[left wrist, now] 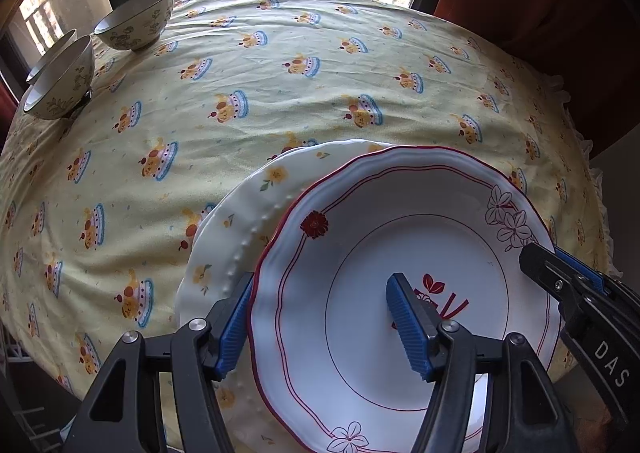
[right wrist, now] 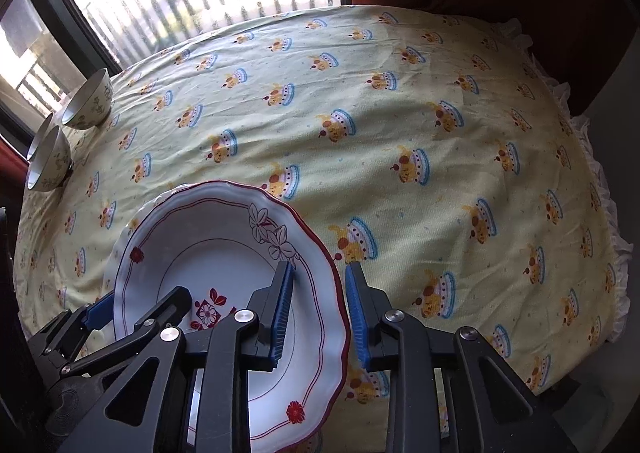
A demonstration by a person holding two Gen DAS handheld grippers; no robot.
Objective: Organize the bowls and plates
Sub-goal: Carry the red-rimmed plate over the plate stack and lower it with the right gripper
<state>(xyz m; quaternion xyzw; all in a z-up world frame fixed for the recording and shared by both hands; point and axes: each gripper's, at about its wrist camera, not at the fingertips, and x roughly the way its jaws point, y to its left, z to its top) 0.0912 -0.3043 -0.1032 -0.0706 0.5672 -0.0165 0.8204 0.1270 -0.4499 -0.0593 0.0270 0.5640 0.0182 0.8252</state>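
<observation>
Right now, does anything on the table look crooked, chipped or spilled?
Only the plates: the red-rimmed plate sits off-centre on the yellow-flowered plate, overhanging toward the right. The bowls stand upright, and no chips or spills show.

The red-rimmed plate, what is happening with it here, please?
A person holds two tongs over a table with a yellow tablecloth. Both straddle the red-rimmed plate, which lies on a white plate with yellow flowers. The right tongs are closed on its right rim, one finger inside and one outside. The left tongs stand open around its left rim, not yet gripping. Three patterned bowls wait at the far left corner.
</observation>
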